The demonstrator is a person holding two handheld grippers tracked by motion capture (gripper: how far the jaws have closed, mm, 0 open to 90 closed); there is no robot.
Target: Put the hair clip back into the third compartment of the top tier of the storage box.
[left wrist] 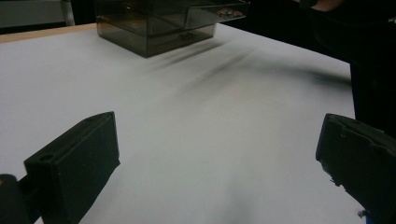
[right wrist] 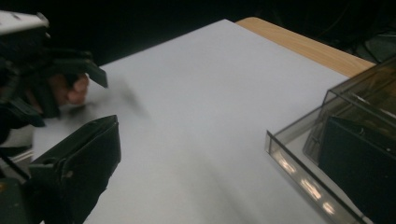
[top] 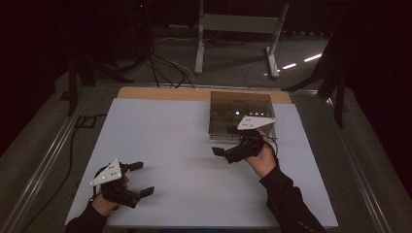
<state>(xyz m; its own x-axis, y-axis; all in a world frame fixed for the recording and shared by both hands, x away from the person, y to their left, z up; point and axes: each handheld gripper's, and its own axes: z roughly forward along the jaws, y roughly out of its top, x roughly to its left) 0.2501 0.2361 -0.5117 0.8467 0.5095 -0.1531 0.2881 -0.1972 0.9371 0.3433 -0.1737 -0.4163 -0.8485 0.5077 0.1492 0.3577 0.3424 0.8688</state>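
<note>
A: At the lower left of the high view, our left gripper (top: 138,178) was wide open above the white table (top: 184,160), with nothing between its jaws.

B: Farther up, right of centre, our right gripper (top: 224,141) was also open and held nothing; one jaw stood inside the pulled-out drawer (right wrist: 299,172) of the smoky plastic box (top: 241,112).

Your high view looks forward and down from above your side of the desk (top: 194,145), taking in the whole white top. Your left gripper view sits low, near the surface, facing across it toward the smoky clear drawer box (left wrist: 154,23). Your right gripper view rides close beside that box (right wrist: 345,130), facing the left gripper (right wrist: 70,88). All three share the box and white surface.
</note>
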